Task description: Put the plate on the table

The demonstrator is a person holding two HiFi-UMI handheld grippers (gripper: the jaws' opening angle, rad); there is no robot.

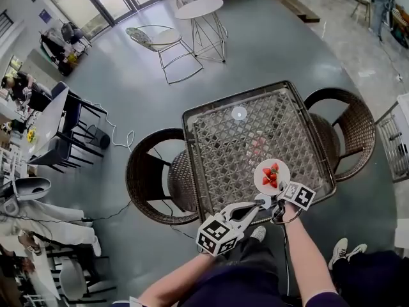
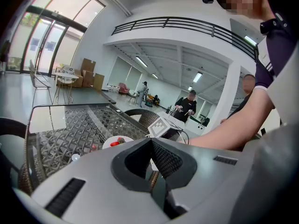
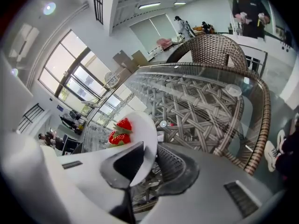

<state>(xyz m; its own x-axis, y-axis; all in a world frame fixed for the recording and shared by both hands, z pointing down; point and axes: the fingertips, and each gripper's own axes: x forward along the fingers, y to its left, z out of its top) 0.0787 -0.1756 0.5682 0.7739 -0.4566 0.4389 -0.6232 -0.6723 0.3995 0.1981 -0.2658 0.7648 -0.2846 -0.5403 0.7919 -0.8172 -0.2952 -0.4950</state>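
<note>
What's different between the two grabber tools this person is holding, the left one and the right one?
The right gripper has the rim of the white plate between its jaws; the left gripper has nothing between its own. The right gripper's jaws stand apart, while the left gripper's meet at the tips. Both are grey and hand-held.

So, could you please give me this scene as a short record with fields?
table: glass top over wicker weave, wicker chairs beside it
plate: white, on the table by its near right edge
contents: strawberries on the plate
right gripper: open, the plate's rim between its jaws, a gap at one pad
left gripper: shut, empty, off the plate
task status: plate looks set down, right gripper not yet withdrawn
</note>
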